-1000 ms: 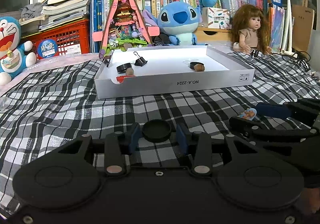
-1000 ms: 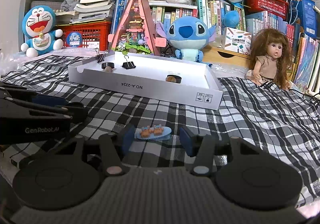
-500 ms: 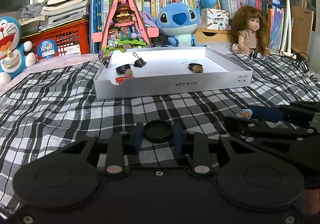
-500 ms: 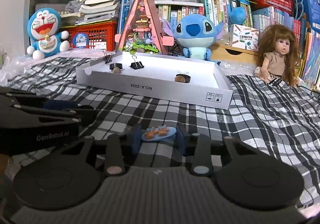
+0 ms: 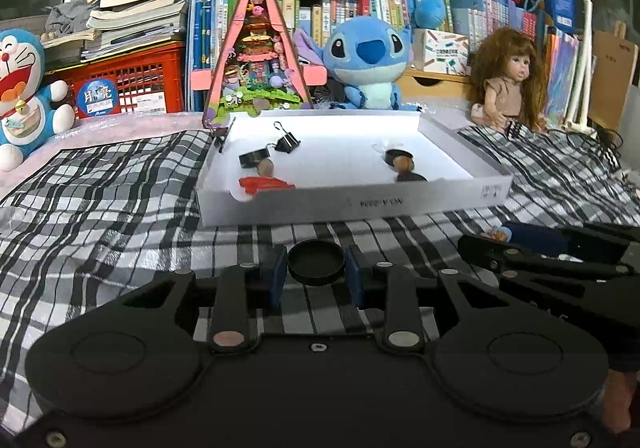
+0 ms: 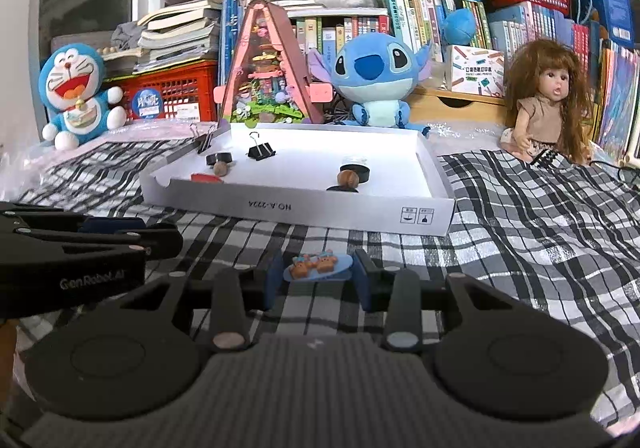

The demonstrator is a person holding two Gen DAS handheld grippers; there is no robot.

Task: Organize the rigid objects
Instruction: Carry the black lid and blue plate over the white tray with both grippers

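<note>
Both wrist cameras are sitting low over the checked cloth (image 5: pixel 120 208), looking forward and slightly down along their own fingers toward the white tray (image 5: pixel 352 204) near the cloth's far edge. The left view is facing the tray's near wall head-on; the right view (image 6: pixel 296 208) is seeing it from the right. Both are sharing tray and bookshelf (image 6: pixel 400 28).
</note>
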